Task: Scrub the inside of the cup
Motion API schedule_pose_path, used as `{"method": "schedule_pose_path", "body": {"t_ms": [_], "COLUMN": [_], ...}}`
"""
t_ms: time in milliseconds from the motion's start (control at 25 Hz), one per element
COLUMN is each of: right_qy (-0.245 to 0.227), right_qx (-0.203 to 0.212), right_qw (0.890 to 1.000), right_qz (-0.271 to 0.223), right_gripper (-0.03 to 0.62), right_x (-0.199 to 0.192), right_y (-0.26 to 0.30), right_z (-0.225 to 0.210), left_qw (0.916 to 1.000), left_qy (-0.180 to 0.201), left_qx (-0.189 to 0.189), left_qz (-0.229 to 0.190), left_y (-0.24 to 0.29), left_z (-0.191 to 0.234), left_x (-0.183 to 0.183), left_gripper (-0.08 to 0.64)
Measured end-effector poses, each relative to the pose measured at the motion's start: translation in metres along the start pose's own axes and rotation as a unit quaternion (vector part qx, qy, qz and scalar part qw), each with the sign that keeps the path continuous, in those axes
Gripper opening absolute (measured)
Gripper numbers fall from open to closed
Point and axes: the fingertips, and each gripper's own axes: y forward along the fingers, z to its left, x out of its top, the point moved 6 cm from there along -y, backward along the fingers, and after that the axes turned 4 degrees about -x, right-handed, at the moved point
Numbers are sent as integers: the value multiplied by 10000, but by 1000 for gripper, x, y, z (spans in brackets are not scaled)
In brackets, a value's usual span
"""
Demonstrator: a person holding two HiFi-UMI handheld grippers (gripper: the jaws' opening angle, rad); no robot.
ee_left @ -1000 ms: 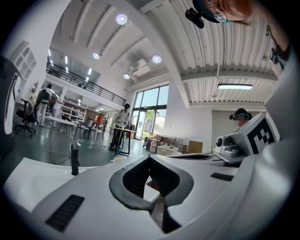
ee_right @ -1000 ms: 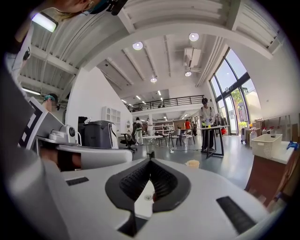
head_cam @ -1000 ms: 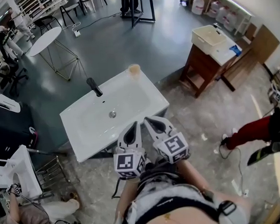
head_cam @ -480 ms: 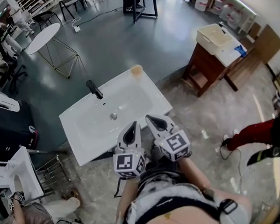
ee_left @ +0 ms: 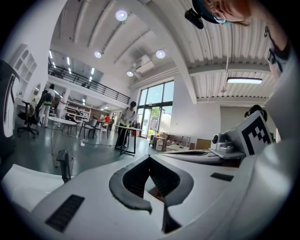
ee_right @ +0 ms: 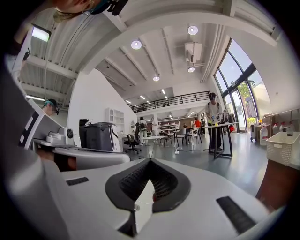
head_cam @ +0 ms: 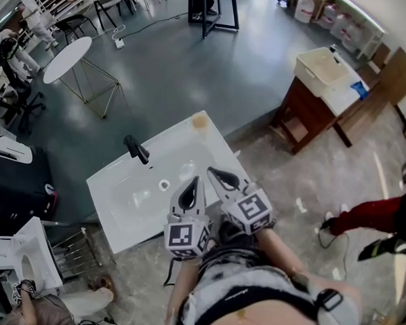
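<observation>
A tan cup (head_cam: 199, 121) stands upright on the far right corner of the white sink (head_cam: 124, 213). The sink has a black faucet (head_cam: 136, 150) and a drain (head_cam: 164, 185). My left gripper (head_cam: 192, 182) and right gripper (head_cam: 212, 171) are held side by side over the sink's near edge, pointing at the basin, well short of the cup. In the left gripper view the left gripper (ee_left: 149, 161) is shut with nothing between its pads. The right gripper (ee_right: 149, 163) is likewise shut and empty in its own view. The faucet (ee_left: 64, 164) shows at the left of the left gripper view.
A wooden stand with a white basin (head_cam: 324, 70) is at the right, across bare floor. A round white table (head_cam: 67, 60) stands far left, a dark cabinet (head_cam: 14, 189) and a wire rack (head_cam: 72, 250) beside the sink. A person's red-trousered leg (head_cam: 368, 207) lies at the right.
Both grippers have moved forward together, from in front of the sink to over its near edge. The sink and cup sit nearer in the head view. The jaws stayed shut.
</observation>
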Motion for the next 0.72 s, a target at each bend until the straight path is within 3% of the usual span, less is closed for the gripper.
{"method": "schedule_pose_path", "body": {"t_ms": [400, 720], "right_qy": [-199, -302], "right_qx": [432, 462], "right_qw": [9988, 9983], "right_qz": [144, 186], "right_gripper": [0, 0], "right_x": [-10, -10], "right_y": [23, 43], "right_z": [-42, -62], "left_qw": [9989, 9984], "left_qy": [-104, -123], "left_qx": [447, 544], "left_qz": [-18, 17], "left_y": [40, 58], "left_z": [2, 12], "left_x": [-2, -7], "left_gripper": [12, 12]}}
